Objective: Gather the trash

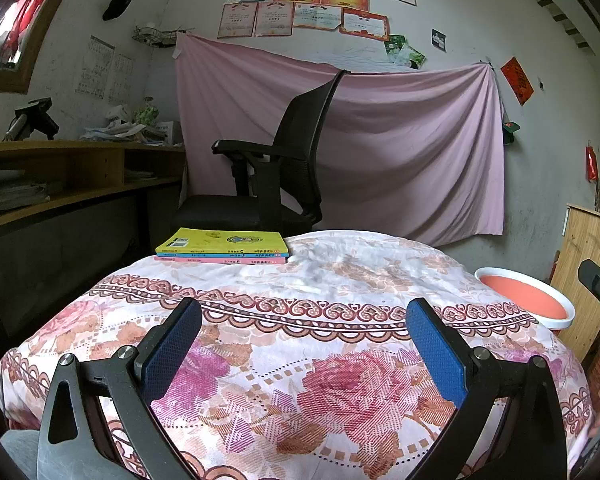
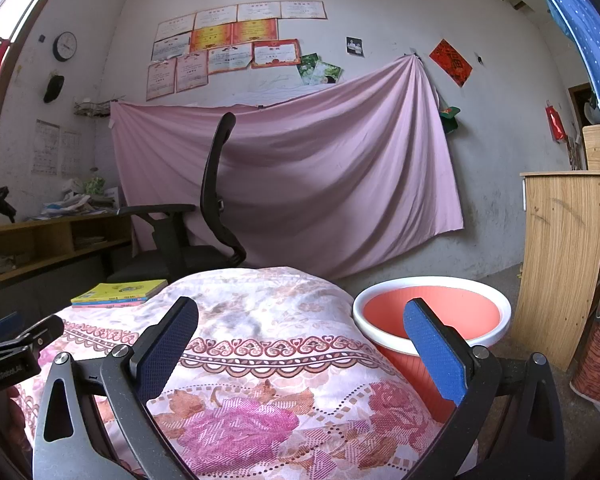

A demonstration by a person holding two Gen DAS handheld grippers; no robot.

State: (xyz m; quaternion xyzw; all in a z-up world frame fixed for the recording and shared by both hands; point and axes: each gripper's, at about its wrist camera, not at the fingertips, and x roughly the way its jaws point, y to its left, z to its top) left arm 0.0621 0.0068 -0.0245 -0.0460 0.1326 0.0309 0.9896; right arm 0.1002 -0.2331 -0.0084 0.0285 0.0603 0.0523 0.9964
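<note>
A salmon-red bin with a white rim [image 2: 432, 314] stands on the floor at the right edge of the table; in the left wrist view only part of the bin [image 1: 526, 296] shows. My left gripper [image 1: 304, 344] hovers open over the floral tablecloth [image 1: 300, 360], nothing between its blue pads. My right gripper [image 2: 302, 344] is open too, its right finger [image 2: 434, 354] in front of the bin's near rim. No loose trash shows on the cloth. The other gripper's body peeks in at the left edge of the right wrist view.
A stack of books, yellow on top [image 1: 224, 245], lies at the table's far left corner. Behind it stands a black office chair [image 1: 284, 160], with a wooden desk [image 1: 60, 176] at left. A wooden cabinet [image 2: 560, 264] is right of the bin. A pink sheet hangs on the wall.
</note>
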